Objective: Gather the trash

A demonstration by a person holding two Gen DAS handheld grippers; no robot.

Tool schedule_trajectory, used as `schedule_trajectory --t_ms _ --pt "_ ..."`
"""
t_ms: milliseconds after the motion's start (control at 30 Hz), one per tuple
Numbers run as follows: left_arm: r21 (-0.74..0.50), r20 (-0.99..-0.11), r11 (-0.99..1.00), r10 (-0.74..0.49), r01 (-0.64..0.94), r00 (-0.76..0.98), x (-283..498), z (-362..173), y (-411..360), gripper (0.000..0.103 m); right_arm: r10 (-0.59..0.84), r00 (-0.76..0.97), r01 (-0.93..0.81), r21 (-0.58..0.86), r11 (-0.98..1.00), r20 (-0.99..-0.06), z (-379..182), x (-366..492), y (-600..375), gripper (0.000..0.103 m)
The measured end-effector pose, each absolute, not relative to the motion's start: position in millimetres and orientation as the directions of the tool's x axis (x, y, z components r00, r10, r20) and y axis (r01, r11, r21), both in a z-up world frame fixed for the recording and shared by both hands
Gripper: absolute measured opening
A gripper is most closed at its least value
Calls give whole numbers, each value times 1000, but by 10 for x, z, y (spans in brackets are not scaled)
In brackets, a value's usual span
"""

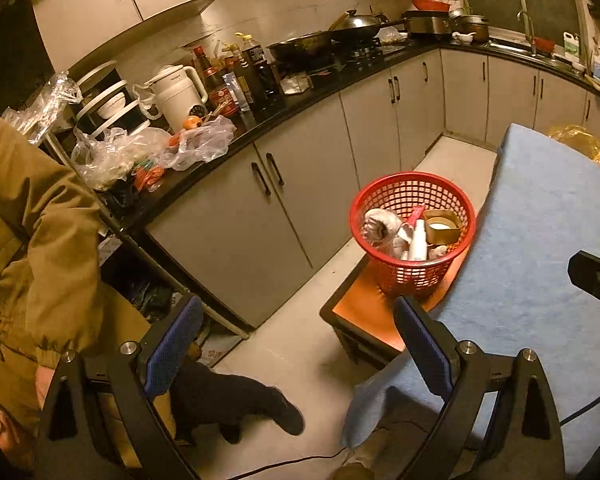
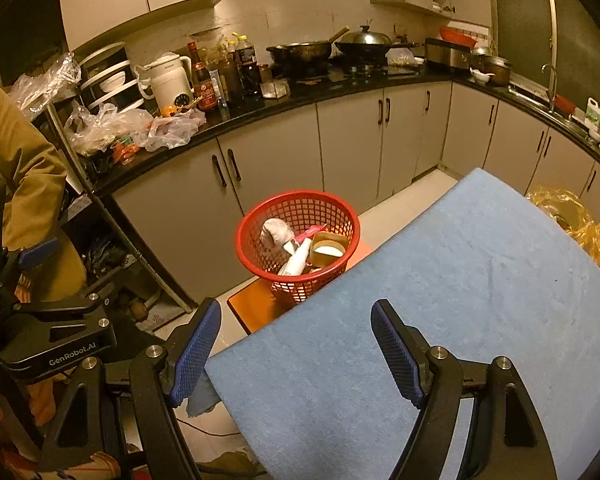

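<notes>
Beside the blue counter, trash is already gathered in the red basket; both claws, left and right, are held apart, empty. Further scraps must be sought.

Your two wrist cameras look downward across the blue tabletop, both sharing the red basket and kitchen cabinets beyond.

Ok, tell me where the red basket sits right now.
The red basket sits on an orange stool at the blue-covered table's far left edge, in front of the grey cabinets.
</notes>
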State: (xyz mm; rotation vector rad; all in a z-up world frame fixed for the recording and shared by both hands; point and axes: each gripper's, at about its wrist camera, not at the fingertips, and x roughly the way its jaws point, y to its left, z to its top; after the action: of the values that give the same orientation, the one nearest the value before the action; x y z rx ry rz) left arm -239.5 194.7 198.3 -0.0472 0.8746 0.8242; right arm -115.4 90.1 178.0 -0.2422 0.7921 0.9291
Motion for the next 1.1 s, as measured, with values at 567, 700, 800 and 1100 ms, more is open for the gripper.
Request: schedule_trajectory --t_ms 567,700,800,1100 --pt "224 -729 752 551 -620 405 -2275 1870 1873 95 577 382 -758 113 643 -722 1715 -1130 692 82" --pt "222 -733 754 548 -619 404 -2260 1865 1873 95 576 380 -763 106 637 -724 1706 -1132 708 82" --pt "223 -735 753 547 -619 401 -2247 1851 1874 95 575 377 -767 104 634 -726 1684 -1133 715 82" --pt "223 -741 753 543 -619 395 -2243 1818 1892 95 572 370 -771 102 629 -732 1650 -1124 734 82"
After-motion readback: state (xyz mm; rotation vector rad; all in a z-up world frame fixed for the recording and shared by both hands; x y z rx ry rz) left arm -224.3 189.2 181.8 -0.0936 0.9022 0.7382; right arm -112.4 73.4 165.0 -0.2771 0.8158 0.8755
